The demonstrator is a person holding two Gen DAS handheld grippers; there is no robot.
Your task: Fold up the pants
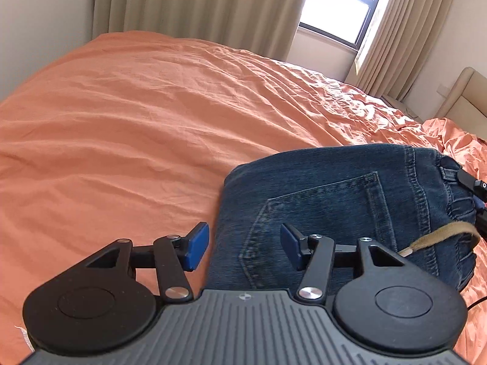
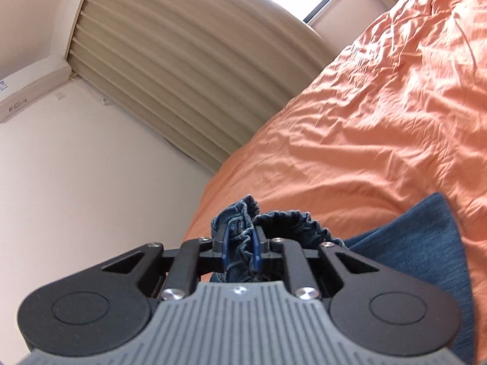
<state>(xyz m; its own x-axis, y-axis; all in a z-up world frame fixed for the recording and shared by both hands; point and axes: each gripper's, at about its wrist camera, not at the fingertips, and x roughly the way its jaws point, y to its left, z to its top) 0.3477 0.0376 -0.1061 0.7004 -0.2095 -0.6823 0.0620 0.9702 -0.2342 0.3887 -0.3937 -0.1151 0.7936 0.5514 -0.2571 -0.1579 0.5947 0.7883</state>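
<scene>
Dark blue jeans (image 1: 334,200) lie folded on the orange bed sheet (image 1: 137,115), back pocket up, with a tan strap (image 1: 441,237) at the waist. My left gripper (image 1: 244,247) is open above the jeans' left edge; the blue pads (image 1: 197,246) stand apart and press on nothing. In the right wrist view my right gripper (image 2: 241,249) is shut on a bunched piece of the elastic waistband (image 2: 286,222), lifted off the sheet (image 2: 365,121). The right gripper's black finger (image 1: 471,182) also shows at the jeans' waist in the left wrist view.
The wrinkled sheet stretches far to the left and back. Beige curtains (image 1: 197,3) and a bright window (image 1: 338,6) stand behind the bed. A beige padded piece of furniture (image 1: 462,97) is at the right. A wall unit (image 2: 30,85) hangs beside the curtains (image 2: 188,70).
</scene>
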